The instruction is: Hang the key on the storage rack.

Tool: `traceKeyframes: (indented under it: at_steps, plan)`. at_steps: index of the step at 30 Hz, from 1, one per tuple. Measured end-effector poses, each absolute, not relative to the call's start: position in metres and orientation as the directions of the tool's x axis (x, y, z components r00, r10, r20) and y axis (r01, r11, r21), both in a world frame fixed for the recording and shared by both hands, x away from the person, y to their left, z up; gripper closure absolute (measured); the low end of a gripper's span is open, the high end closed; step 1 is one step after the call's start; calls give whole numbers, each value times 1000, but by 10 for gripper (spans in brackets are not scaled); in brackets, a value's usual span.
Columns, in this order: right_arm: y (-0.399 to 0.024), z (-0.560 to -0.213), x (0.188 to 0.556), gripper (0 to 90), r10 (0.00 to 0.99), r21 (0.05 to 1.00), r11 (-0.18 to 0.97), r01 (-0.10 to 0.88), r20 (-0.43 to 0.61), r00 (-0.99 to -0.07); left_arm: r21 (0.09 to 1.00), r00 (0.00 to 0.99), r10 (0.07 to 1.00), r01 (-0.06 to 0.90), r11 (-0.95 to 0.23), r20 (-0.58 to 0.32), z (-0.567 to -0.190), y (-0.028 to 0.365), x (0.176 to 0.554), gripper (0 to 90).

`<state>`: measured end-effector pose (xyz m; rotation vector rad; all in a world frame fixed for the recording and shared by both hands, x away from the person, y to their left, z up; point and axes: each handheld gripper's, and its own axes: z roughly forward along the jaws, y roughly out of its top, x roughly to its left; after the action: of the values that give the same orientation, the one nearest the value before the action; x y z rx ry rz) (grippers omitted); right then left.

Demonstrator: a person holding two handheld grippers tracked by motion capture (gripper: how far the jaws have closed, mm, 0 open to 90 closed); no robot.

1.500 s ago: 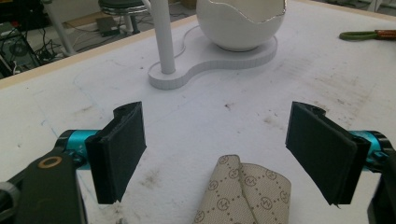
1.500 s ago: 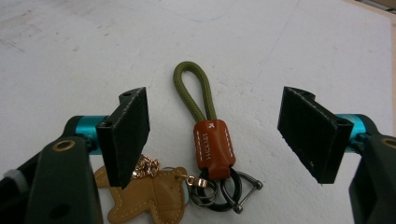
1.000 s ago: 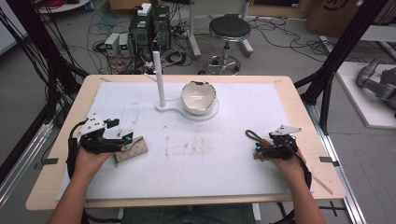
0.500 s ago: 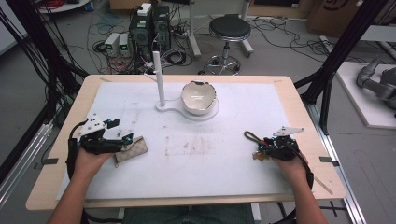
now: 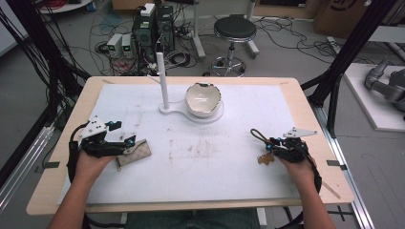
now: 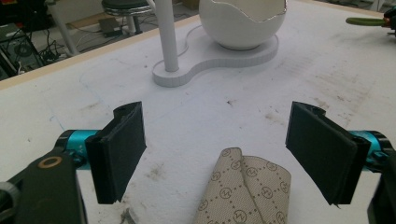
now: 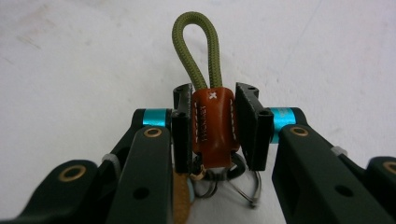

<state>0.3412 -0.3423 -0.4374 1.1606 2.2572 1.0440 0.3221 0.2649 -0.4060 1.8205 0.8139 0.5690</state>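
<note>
Little moved since: broken white bowl [image 5: 203, 99] empty, left gripper [image 6: 224, 149] spread, right gripper [image 7: 215, 122] pinching keychain [image 7: 212, 126]

You see a woven olive cord loop [image 7: 196, 46], smooth brown leather tab [image 7: 212, 126], patterned cloth pouch [image 6: 245, 191], glossy eggshell bowl [image 5: 203, 98], scuffed matt tabletop [image 5: 239, 157].

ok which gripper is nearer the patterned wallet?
Left. The left gripper is open with the patterned wallet lying between its jaws. The right gripper is across the table, shut on a keychain.
</note>
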Motion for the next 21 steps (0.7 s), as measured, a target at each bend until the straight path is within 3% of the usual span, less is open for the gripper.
traceKeyframes:
  at_steps: [10, 21]
  plan:
    - [-326, -412, 340, 699, 781, 828, 368, 423, -28, -624, 929, 666, 745, 269, -256, 12, -406, 263, 321, 199]
    - [-279, -363, 357, 699, 729, 871, 383, 306, -81, -680, 929, 663, 748, 271, -252, 10, -405, 264, 322, 199]
